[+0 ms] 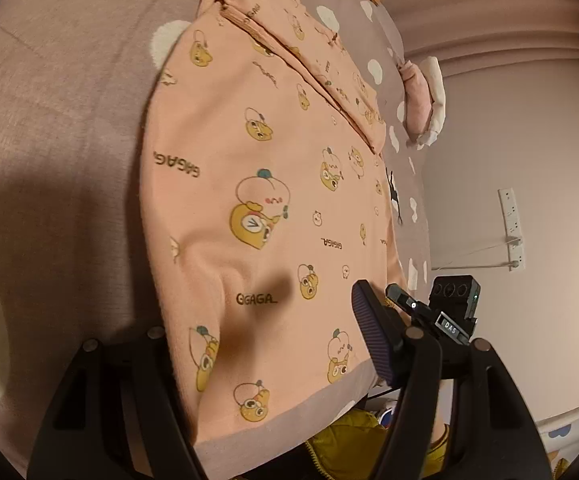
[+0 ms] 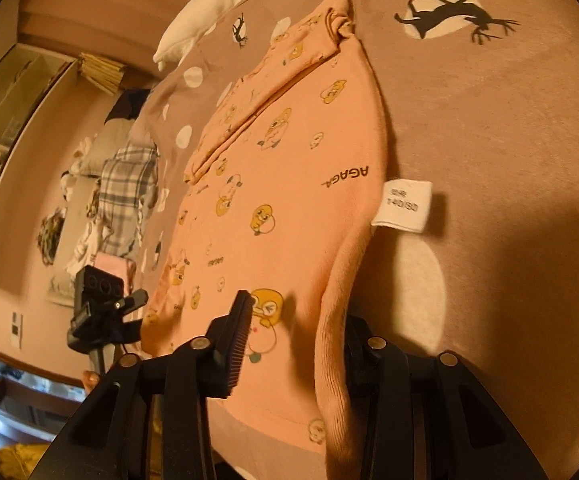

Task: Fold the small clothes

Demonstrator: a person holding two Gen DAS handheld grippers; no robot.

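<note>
A small peach garment (image 1: 257,200) printed with yellow cartoon bears lies flat on a mauve bedspread (image 1: 57,128), with a sleeve folded across its far part. My left gripper (image 1: 273,344) straddles its near corner; the right finger (image 1: 373,332) lies on top and the left finger is hidden under the cloth. In the right wrist view the same garment (image 2: 289,184) shows with a white size label (image 2: 403,206). My right gripper (image 2: 289,348) holds the ribbed hem edge (image 2: 333,344) between its fingers. Each gripper appears in the other's view.
The bedspread (image 2: 489,120) has white spots and a black deer print (image 2: 449,16). A white pillow (image 2: 209,12) lies at the far end. Plaid and other clothes (image 2: 129,184) are piled by the bed. A yellow garment (image 1: 349,440) is below the bed edge.
</note>
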